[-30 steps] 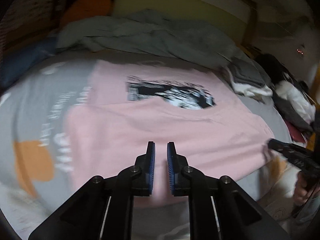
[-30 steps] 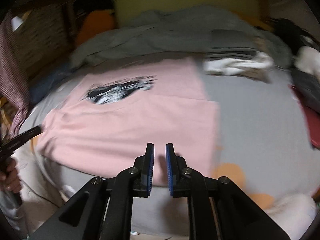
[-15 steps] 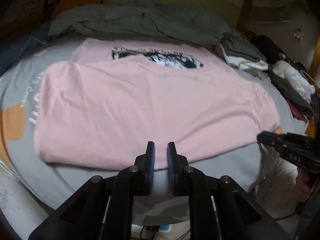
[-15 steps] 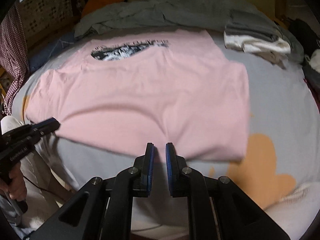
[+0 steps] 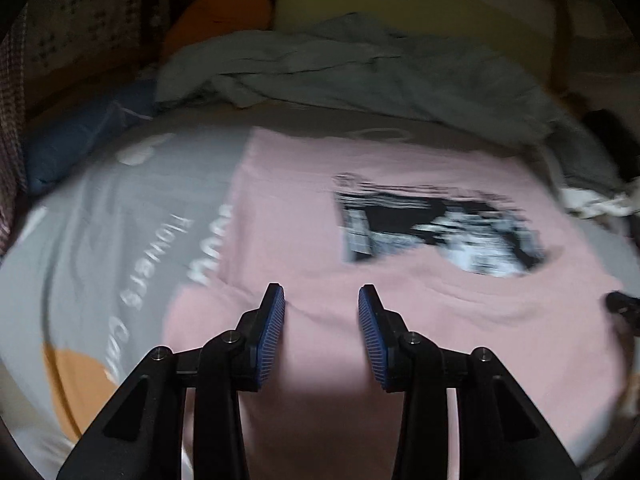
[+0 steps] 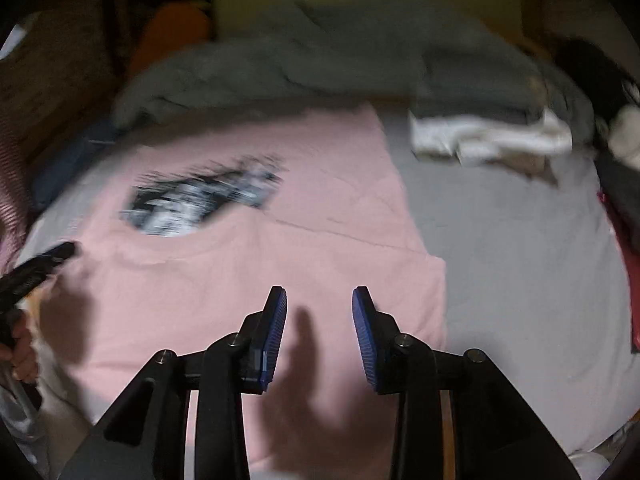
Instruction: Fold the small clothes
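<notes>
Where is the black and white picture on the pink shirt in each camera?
Left wrist view: the black and white print sits right of centre, above and to the right of the open left tool.
Right wrist view: the print sits left of centre, above and to the left of the open right tool.
Shared landmark: the rumpled grey blanket lies behind the pink shirt in both.

Grey bedsheet [image 5: 100, 240] – white print reads "Flowers", blurred; further words beside it illegible.
</notes>
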Demonstrator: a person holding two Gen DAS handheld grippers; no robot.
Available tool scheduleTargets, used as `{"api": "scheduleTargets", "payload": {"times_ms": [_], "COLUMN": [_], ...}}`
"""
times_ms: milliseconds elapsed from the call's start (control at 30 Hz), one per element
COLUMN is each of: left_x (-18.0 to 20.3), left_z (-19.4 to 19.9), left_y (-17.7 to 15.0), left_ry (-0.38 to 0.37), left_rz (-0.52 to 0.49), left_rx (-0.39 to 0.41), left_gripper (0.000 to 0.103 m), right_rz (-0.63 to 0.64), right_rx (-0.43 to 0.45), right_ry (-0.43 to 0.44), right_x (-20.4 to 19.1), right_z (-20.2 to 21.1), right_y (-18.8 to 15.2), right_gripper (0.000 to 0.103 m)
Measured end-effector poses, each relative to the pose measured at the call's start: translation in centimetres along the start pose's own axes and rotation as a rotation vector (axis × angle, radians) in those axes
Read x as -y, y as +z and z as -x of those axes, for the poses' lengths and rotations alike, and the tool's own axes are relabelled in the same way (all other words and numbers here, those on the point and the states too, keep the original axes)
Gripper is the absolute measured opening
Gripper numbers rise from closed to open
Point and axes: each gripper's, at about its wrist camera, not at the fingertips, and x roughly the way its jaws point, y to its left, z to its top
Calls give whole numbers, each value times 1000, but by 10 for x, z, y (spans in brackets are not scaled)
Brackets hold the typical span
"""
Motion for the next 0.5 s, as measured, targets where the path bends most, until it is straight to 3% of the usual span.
{"api": "scheduleTargets", "payload": {"times_ms": [67, 100, 167, 267, 367, 500], "left_x": [-10, -15, -18, -12, -13, -17], "left_z": [-27, -32, -31, -22, 2, 40], "left_y": [1, 1, 3, -6, -19, -31], "left_ry": [51, 33, 37, 67, 39, -84], "left_rz": [-20, -6, 4, -34, -57, -23], "left_rx": [-63, -74, -75, -35, 28, 109], "left_gripper": [38, 38, 37, 37, 39, 51], "right_rz": [-40, -61, -45, 0, -51, -65], "right_rx": [-7, 10, 17, 50, 72, 159], "right_ry": [-100, -87, -89, -214, -166, -47], "right_x": [17, 25, 25, 21, 29, 28], "right_z": [-22, -26, -23, -23, -7, 32], "right_y": [1, 1, 4, 2, -6, -25], "right_gripper": [35, 35, 35, 35, 35, 41]}}
